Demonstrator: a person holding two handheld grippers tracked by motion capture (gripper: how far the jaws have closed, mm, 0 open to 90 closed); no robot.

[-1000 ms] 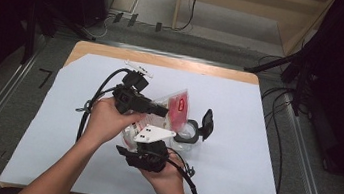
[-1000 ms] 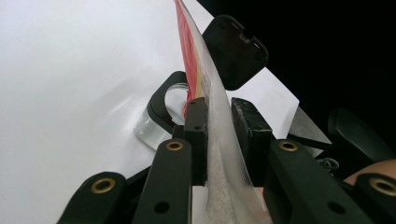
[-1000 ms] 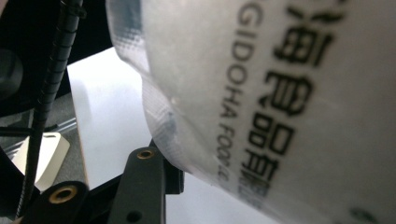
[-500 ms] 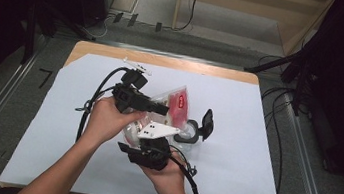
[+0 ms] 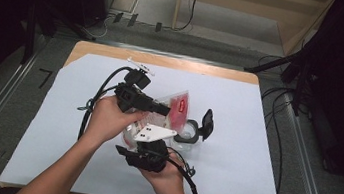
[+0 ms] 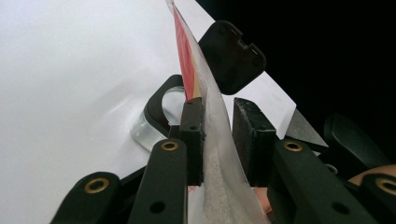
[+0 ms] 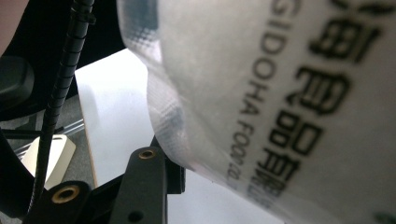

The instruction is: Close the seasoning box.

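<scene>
A clear plastic bag (image 5: 178, 107) with a red label and black print is held up between both grippers over the middle of the table. My left gripper (image 5: 163, 110) comes in from the left; in the left gripper view the bag (image 6: 219, 154) stands between its jaws (image 6: 217, 121), lying against one pad with a gap to the other. My right gripper (image 5: 147, 136) reaches in from below, under its grey plate. In the right gripper view the bag (image 7: 280, 93) bulges across the jaws, pressed on the one visible finger (image 7: 144, 177), hiding the other.
A glass jar (image 5: 188, 132) with a black collar and an open black flip lid (image 5: 206, 124) stands just right of the bag. White paper (image 5: 255, 138) covers the wooden table. Cables trail from both grippers. Dark stands and cables line the floor at right.
Both hands and the bag stay where they were; the bag's top leans slightly differently.
</scene>
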